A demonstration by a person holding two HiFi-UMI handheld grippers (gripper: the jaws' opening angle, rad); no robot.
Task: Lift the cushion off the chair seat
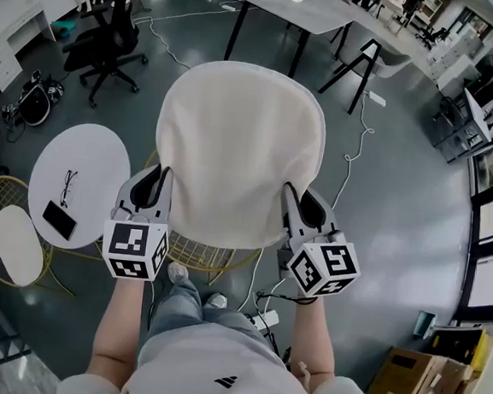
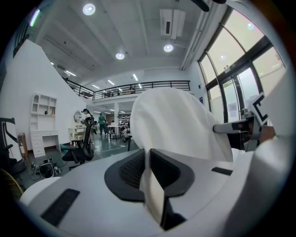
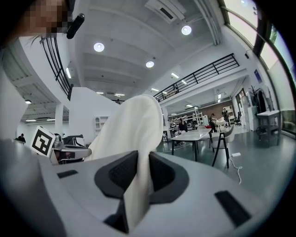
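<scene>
Head view shows the cushion [image 1: 238, 148] held up over the wire chair [image 1: 192, 253] — left gripper [image 1: 155, 184] clamped on its eight-o'clock edge, right gripper [image 1: 296, 200] clamped at four o'clock. Cardboard box [image 1: 409, 378] at five o'clock — contents indiscernible.

Cushion [image 1: 238, 148] is plain cream, no pattern. Left gripper [image 1: 155, 184] and right gripper [image 1: 301, 207] have white shells and black ribbed pads [image 2: 132, 169]. Cubes [image 1: 134, 251] are white with black square markers. Chair [image 1: 194, 252] is gold wire. Table [image 1: 95, 161] is white, phone [image 1: 59, 219] black. Floor [image 1: 400, 205] is glossy dark grey. Office chair [image 1: 106, 42] is black. Box [image 1: 406, 377] is brown cardboard.
</scene>
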